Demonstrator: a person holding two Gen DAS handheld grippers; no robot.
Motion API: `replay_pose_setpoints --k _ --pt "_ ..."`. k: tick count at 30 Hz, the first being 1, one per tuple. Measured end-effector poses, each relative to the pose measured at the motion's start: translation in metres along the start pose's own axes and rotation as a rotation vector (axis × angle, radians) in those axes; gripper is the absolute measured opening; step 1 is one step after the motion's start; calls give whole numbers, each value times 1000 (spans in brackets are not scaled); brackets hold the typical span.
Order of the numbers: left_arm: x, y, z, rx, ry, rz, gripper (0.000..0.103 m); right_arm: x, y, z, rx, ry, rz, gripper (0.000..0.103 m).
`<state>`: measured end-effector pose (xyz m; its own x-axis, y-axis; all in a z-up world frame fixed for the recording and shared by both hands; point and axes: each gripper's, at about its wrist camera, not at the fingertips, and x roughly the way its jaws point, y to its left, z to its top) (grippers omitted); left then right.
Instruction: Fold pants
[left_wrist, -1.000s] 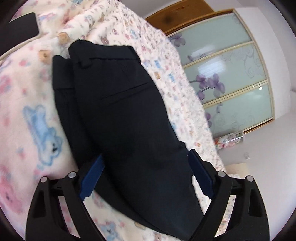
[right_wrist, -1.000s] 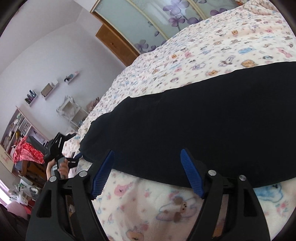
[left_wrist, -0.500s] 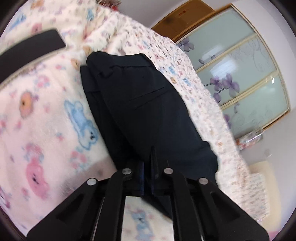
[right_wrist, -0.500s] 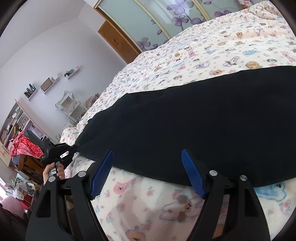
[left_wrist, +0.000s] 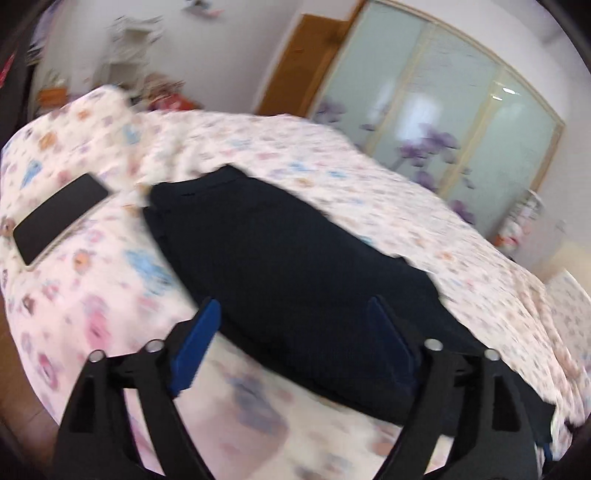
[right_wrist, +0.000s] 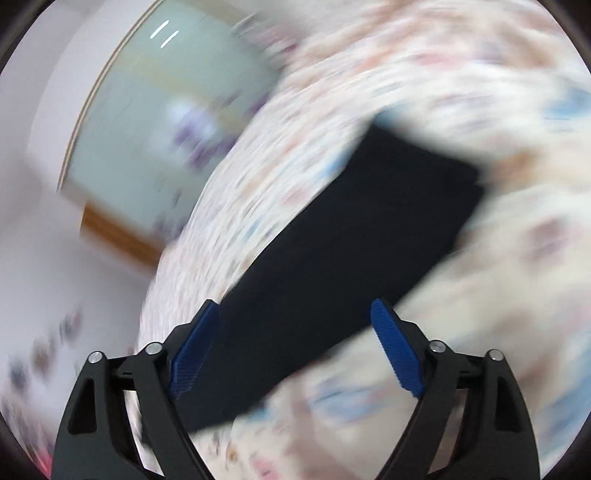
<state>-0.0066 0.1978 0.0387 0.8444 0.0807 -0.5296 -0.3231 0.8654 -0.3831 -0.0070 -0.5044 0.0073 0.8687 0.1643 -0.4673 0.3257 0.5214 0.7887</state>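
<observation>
Bedroom with frosted sliding wardrobe doors (left_wrist: 443, 147) painted with purple flowers, a wooden door beside them; both views smeared, the right wrist view badly. Bed (left_wrist: 110, 295) under a pale cartoon-animal blanket takes up most of each frame. Dark pants (left_wrist: 288, 273) lie flat across it as a long band, one end up near the pillow side, the other running off past the lower right of the left view; whether they are already halved lengthwise is hard to read through the blur. A black phone (left_wrist: 59, 218) sits on the blanket well apart from the pants, to their left. Left gripper (left_wrist: 295, 347) is spread wide with nothing between its blue pads, poised just over the near edge of the cloth. Right gripper (right_wrist: 295, 347) is likewise spread and empty above the band's lower stretch. Judgement: the step in hand looks like picking an end to bring across. To do it well, take both layers at the edge, pinch at matching points with each gripper, lift low, and lay end on end squarely, keeping off the phone.
</observation>
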Motion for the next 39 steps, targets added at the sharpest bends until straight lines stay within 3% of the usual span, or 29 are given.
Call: replay_pose_setpoints --k 3,6,10,18,20,21,24,29,32,34,36,39 --pt "-6 -40 -18 75 35 -113 90 -10 -19 23 63 -53 -48 75" --pt "-4 -67 -39 143 68 -171 90 -2 -25 30 97 -19 -110 72" --pt "7 -91 -64 278 91 -151 90 10 -28 34 107 2 -209 67" --pt "21 -76 -65 213 137 -133 91 19 -23 46 86 -35 -296 67" --pt "23 -72 -65 195 151 -134 91 23 -29 47 85 -24 -366 59" --pt "23 -71 -66 192 155 -134 91 23 -32 47 98 -22 -373 55" --pt "24 -72 -67 194 157 -133 91 21 -35 48 108 -34 -309 57" --pt "25 -73 -69 201 162 -132 91 28 -47 56 109 24 -232 57" --pt "25 -72 -70 197 164 -134 91 28 -45 55 91 51 -236 56" --pt "26 -72 -69 191 167 -133 91 24 -37 50 12 60 -281 35" --pt "26 -71 -69 181 169 -134 91 19 -38 48 -9 53 -277 22" --pt "27 -69 -68 169 173 -135 92 11 -32 46 -32 34 -241 17"
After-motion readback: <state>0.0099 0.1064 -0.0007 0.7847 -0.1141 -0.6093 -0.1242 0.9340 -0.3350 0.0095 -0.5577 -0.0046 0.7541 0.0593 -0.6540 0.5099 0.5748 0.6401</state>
